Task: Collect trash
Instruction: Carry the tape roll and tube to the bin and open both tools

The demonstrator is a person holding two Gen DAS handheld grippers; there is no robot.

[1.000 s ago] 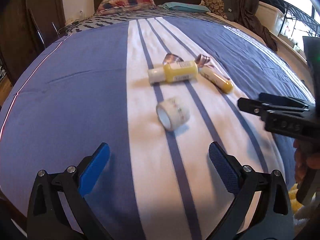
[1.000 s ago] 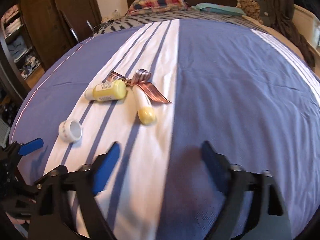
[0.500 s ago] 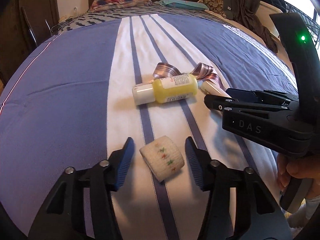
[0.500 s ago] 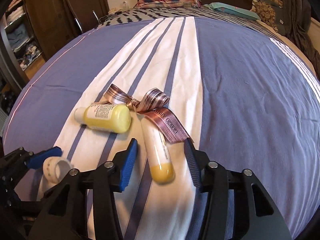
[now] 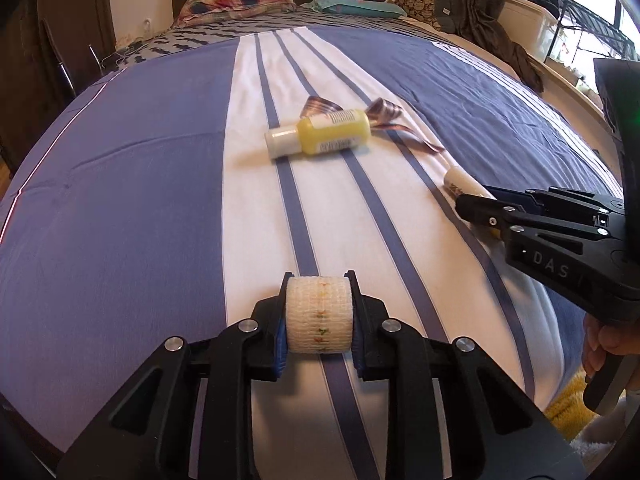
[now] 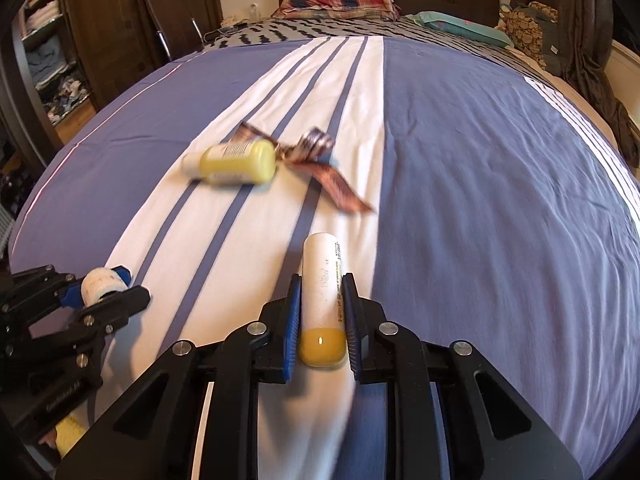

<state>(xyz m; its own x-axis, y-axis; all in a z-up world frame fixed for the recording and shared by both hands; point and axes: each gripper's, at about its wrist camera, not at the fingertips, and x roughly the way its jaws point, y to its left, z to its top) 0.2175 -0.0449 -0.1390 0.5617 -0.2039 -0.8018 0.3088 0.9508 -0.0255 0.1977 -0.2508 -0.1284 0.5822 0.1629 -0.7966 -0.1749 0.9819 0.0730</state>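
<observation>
Your left gripper (image 5: 320, 314) is closing on the bandage roll (image 5: 320, 314), and your right gripper (image 6: 322, 316) on the white tube (image 6: 322, 280) — both low over the bed (image 6: 480, 200). Let the fingers seat firmly, then lift straight up; the tube looks gripped near its yellow end, so it may tip. The yellow bottle (image 5: 320, 136) and ribbon (image 6: 328, 168) remain.
</observation>
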